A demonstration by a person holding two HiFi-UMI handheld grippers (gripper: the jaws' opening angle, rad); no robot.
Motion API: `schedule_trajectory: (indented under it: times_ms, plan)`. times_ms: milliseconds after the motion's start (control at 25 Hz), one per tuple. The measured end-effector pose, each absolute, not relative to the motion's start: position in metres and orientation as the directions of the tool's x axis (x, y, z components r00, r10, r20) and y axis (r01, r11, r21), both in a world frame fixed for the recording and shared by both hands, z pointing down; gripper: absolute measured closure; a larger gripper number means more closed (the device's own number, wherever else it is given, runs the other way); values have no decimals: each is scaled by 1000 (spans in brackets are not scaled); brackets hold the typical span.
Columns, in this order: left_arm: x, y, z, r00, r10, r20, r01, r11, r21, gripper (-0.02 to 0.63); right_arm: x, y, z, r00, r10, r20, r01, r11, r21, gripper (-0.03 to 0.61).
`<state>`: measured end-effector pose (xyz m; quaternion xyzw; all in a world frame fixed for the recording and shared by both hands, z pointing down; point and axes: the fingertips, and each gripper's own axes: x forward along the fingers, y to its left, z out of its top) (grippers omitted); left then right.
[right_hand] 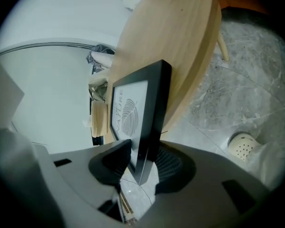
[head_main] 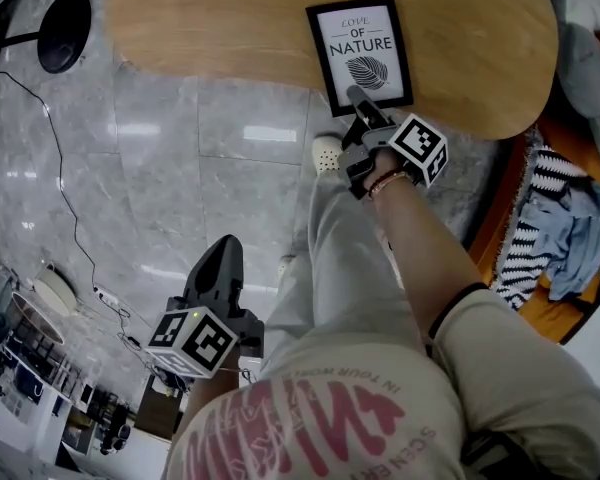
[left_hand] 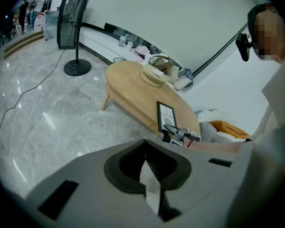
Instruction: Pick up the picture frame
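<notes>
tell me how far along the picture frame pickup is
Done: the right tool is at the picture frame, at the near edge of the table. In hand: its jaws are closed on the frame's near edge, pads on front and back. Left: the lift; the frame appears to lie on the tabletop. The left tool is shut and empty, off over the floor.

Soft, even light; glare streaks the floor; fisheye edges darken.
</notes>
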<state>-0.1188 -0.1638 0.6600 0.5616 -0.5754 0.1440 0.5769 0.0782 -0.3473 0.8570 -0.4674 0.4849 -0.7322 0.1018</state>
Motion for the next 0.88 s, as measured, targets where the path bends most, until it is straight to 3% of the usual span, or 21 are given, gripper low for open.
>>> schedule_trajectory:
  times_ms: [320, 520, 880]
  plan:
    - [-123, -178, 648, 292, -513, 807, -807, 321, 496, 611, 80, -325, 851, -560, -562, 608, -298, -549, -781, 437]
    - [-124, -187, 648, 302, -530, 793, -815, 288, 503, 611, 81, -330, 830, -575, -586, 571, -300, -499, -813, 482]
    - [-126, -196, 620, 300, -573, 763, -837, 225, 498, 611, 98, -327, 800, -537, -566, 625, -387, -493, -779, 497]
